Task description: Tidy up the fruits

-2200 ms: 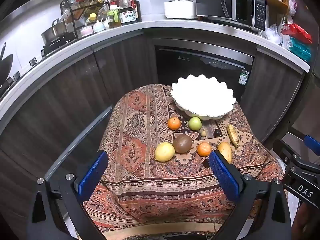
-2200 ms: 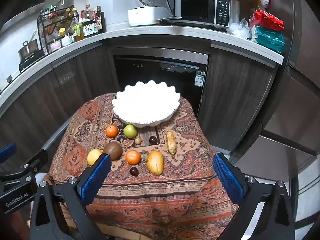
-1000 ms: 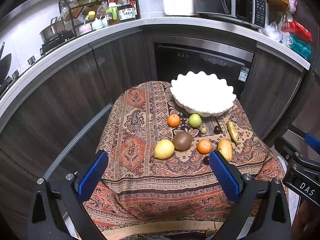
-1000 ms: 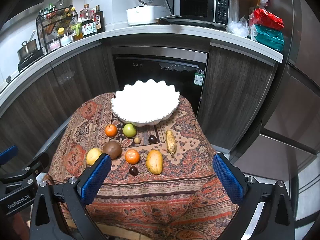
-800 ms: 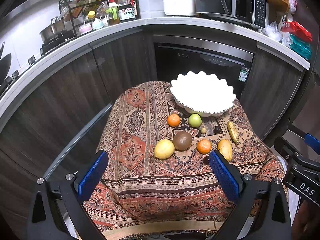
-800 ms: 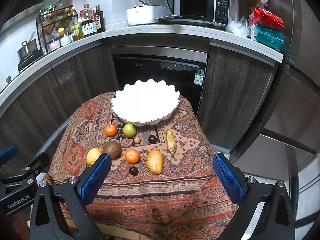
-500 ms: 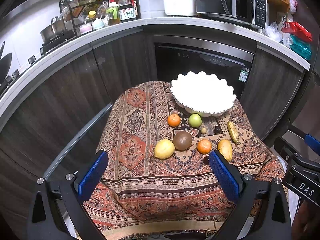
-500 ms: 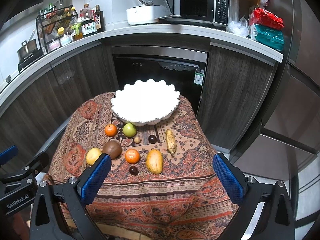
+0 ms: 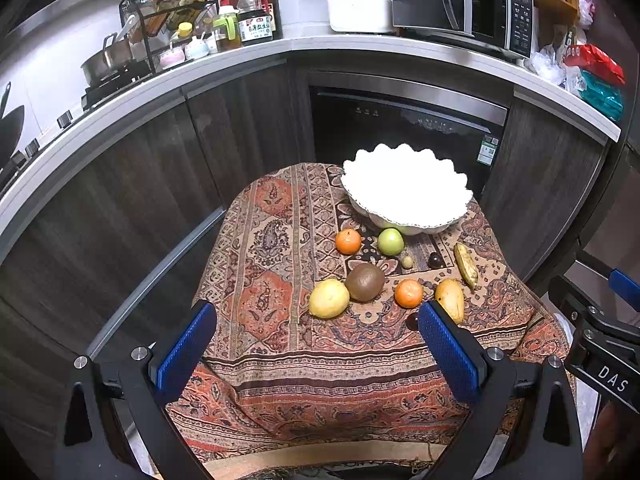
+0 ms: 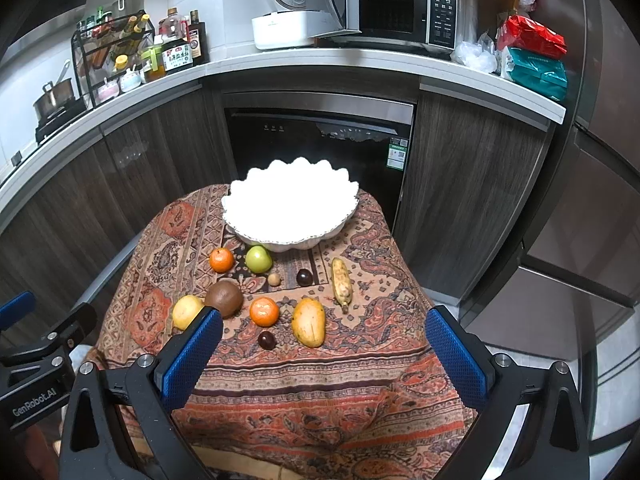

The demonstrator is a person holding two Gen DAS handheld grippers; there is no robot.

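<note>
A white scalloped bowl (image 9: 404,192) (image 10: 290,208) stands empty at the far end of a small table draped in a patterned cloth (image 9: 280,288) (image 10: 320,380). In front of it lie several fruits: two oranges (image 10: 221,260) (image 10: 264,311), a green apple (image 10: 258,259), a brown round fruit (image 10: 224,298), a yellow round fruit (image 9: 329,298), a mango (image 10: 308,322), a small banana (image 10: 341,280), and small dark fruits (image 10: 304,277) (image 10: 267,339). My left gripper (image 9: 316,336) and right gripper (image 10: 322,340) hang open near the table's front edge, both empty.
A curved kitchen counter (image 10: 360,60) runs behind, carrying a microwave (image 10: 400,4), a rice cooker (image 10: 284,12), a rack of bottles (image 10: 120,48) and a pot (image 10: 54,98). A dark built-in appliance (image 10: 320,144) sits behind the table. A fridge (image 10: 600,200) stands at right.
</note>
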